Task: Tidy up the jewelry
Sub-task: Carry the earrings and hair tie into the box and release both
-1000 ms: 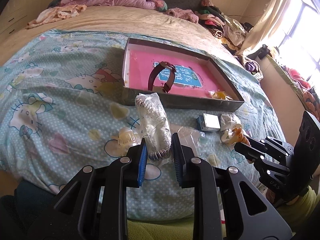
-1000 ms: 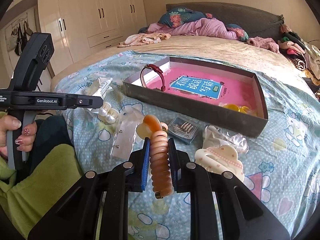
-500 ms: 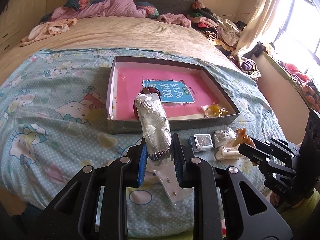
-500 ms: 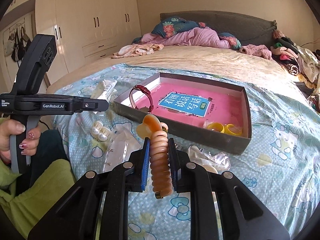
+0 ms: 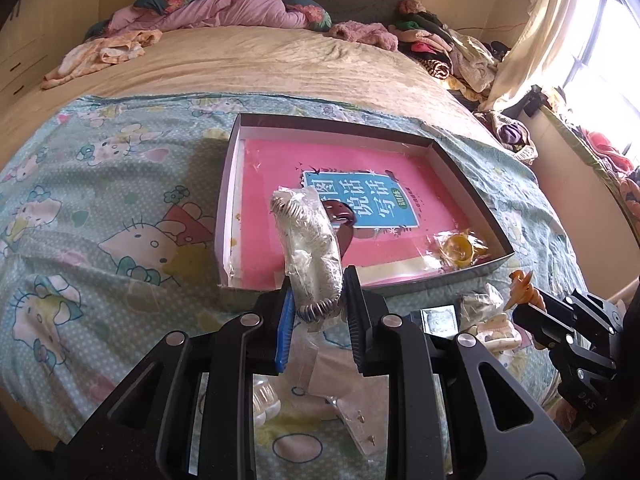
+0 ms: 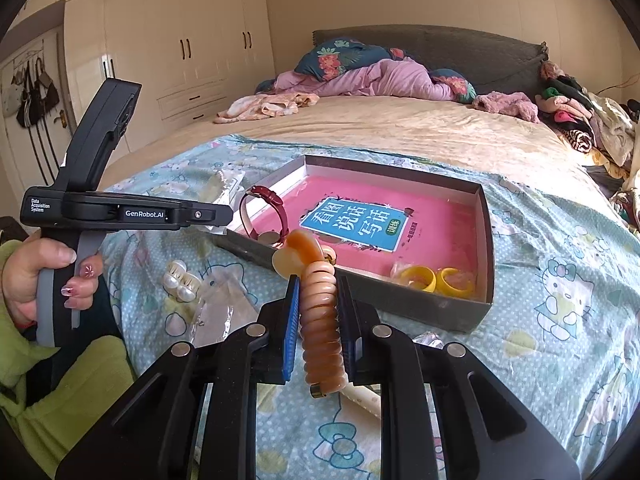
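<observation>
My left gripper (image 5: 316, 300) is shut on a clear plastic bag holding a coiled white hair tie (image 5: 308, 240), raised above the near edge of the grey box (image 5: 472, 264). My right gripper (image 6: 318, 312) is shut on an orange spiral hair tie (image 6: 322, 320), held in the air before the box (image 6: 400, 300). The box has a pink lining with a blue label. Inside it lie a red-strap watch (image 6: 272, 216) and bagged yellow rings (image 6: 434, 280). The bag hides most of the watch in the left wrist view. The right gripper shows at the right edge there (image 5: 532, 316).
On the Hello Kitty blanket (image 5: 100, 220) lie a pearl hair clip (image 6: 182, 280), a clear earring bag (image 5: 352, 412), a small foil packet (image 5: 438, 318) and a cream clip (image 5: 496, 328). Clothes are piled at the bed's far side. A wardrobe (image 6: 160, 60) stands at left.
Both grippers have risen and moved forward toward the box with their hair ties. The bagged hair tie now hangs over the box's near edge, in front of the watch.
</observation>
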`<action>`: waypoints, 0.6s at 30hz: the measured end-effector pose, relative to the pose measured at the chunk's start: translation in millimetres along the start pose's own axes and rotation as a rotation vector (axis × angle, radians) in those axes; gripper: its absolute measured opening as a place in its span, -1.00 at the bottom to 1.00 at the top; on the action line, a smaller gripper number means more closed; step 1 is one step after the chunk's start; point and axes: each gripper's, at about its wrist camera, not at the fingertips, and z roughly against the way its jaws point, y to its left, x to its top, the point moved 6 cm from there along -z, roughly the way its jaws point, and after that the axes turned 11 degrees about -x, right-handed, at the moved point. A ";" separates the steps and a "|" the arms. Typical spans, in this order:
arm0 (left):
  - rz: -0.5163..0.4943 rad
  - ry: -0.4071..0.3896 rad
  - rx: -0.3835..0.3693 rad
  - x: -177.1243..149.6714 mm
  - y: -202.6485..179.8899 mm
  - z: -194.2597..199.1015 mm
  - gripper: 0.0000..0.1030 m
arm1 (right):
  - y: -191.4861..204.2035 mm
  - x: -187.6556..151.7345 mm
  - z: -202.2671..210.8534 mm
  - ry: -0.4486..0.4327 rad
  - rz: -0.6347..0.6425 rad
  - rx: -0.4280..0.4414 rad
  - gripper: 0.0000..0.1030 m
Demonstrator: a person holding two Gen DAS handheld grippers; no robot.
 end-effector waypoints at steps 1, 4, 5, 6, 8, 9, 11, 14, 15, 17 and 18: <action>0.005 0.002 -0.001 1.0 1.5 -2.1 -0.69 | -1.2 1.3 -1.6 -0.001 0.000 -0.001 -0.67; 0.011 0.006 0.004 4.1 6.3 -8.3 -0.69 | -3.6 5.6 -6.9 -0.002 0.001 -0.009 -0.67; 0.012 0.009 0.006 5.7 7.8 -10.8 -0.69 | -4.5 7.0 -9.3 0.000 0.000 -0.011 -0.67; 0.013 0.011 0.007 7.1 9.1 -13.0 -0.69 | -5.8 8.2 -12.0 0.002 -0.001 -0.013 -0.67; 0.015 0.015 0.011 9.7 11.6 -17.8 -0.69 | -6.9 10.1 -15.8 0.001 -0.002 -0.015 -0.67; 0.014 0.015 0.013 11.8 12.7 -20.0 -0.69 | -7.0 10.1 -16.0 0.001 -0.002 -0.016 -0.67; 0.016 0.020 0.012 15.4 14.3 -25.0 -0.69 | -8.6 12.3 -21.1 0.003 -0.002 -0.021 -0.67; 0.009 0.027 0.014 20.2 13.8 -33.0 -0.69 | -12.3 15.7 -29.0 0.007 -0.009 -0.025 -0.67; 0.008 0.029 0.015 21.2 13.8 -35.4 -0.69 | -13.4 16.9 -31.4 0.008 -0.010 -0.028 -0.67; 0.009 0.037 0.014 23.5 14.5 -41.5 -0.69 | -15.6 18.6 -36.2 0.010 -0.014 -0.032 -0.67; 0.009 0.040 0.014 24.5 15.1 -43.9 -0.69 | -17.0 19.6 -38.8 0.012 -0.017 -0.035 -0.67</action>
